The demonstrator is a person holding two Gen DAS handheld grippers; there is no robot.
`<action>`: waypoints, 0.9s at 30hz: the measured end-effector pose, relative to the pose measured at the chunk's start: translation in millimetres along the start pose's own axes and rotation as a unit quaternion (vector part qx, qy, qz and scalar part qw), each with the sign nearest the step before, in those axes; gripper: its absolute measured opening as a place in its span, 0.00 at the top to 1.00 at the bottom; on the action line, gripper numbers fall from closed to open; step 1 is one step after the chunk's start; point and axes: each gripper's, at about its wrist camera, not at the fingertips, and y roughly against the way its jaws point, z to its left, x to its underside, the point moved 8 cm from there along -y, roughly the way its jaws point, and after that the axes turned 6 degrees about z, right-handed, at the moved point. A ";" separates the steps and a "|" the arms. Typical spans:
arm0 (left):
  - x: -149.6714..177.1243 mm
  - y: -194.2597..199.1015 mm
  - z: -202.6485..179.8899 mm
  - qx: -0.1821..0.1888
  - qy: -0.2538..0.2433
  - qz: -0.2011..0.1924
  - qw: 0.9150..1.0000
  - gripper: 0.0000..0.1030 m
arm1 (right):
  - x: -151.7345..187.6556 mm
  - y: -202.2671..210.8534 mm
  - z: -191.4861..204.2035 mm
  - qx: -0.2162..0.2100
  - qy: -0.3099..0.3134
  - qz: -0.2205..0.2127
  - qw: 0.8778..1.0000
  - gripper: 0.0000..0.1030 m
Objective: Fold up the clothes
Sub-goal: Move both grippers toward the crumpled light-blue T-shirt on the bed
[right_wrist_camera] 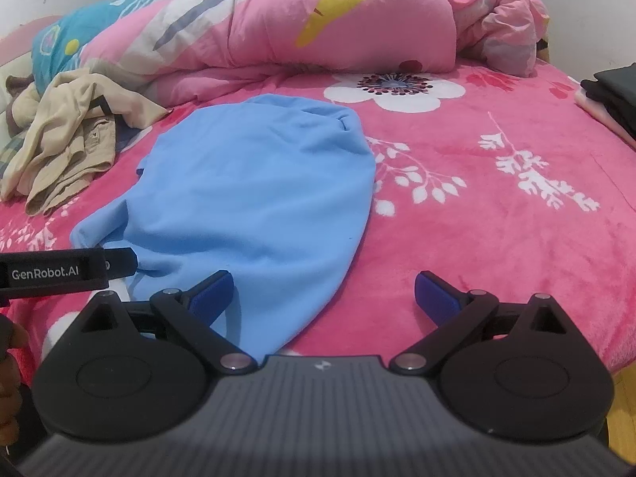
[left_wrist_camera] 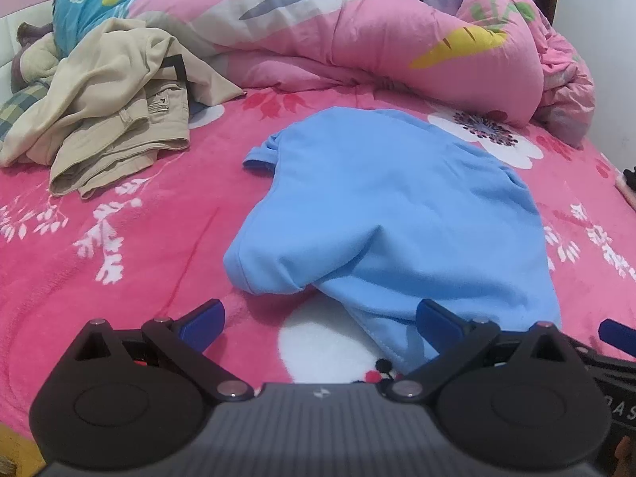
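Here, in the left wrist view, the left gripper (left_wrist_camera: 320, 320) sits at the bottom of the frame with its blue-padded fingers spread wide and nothing between them, poised over the near hem of a light blue T-shirt (left_wrist_camera: 381, 206) that fills the middle of the frame on a pink floral blanket (left_wrist_camera: 131, 246). The shirt's short sleeve pokes out to the left at mid-height, and its lower edge is rumpled and humped just ahead of the fingers. A heap of beige clothes (left_wrist_camera: 107, 119) lies in the upper left, and a rolled pink comforter (left_wrist_camera: 377, 31) runs across the top. In the right wrist view, the right gripper (right_wrist_camera: 324, 298) is likewise wide apart and empty, its left pad over the shirt's (right_wrist_camera: 254, 198) near corner, its right pad over bare blanket (right_wrist_camera: 497, 238). The other gripper's black body enters from the left edge at mid-height, and dark folded items (right_wrist_camera: 614, 95) rest at the right edge. The shirt appears laid out but not yet folded, so the step in hand looks like taking hold of the hem; next, each gripper would need to close on a bottom corner, probably smoothing that hump first.
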 end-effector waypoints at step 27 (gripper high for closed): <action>-13.5 2.4 18.4 0.005 0.005 -0.034 0.999 0.00 | -9.9 -3.1 -7.2 -0.047 0.007 -0.024 0.999 0.05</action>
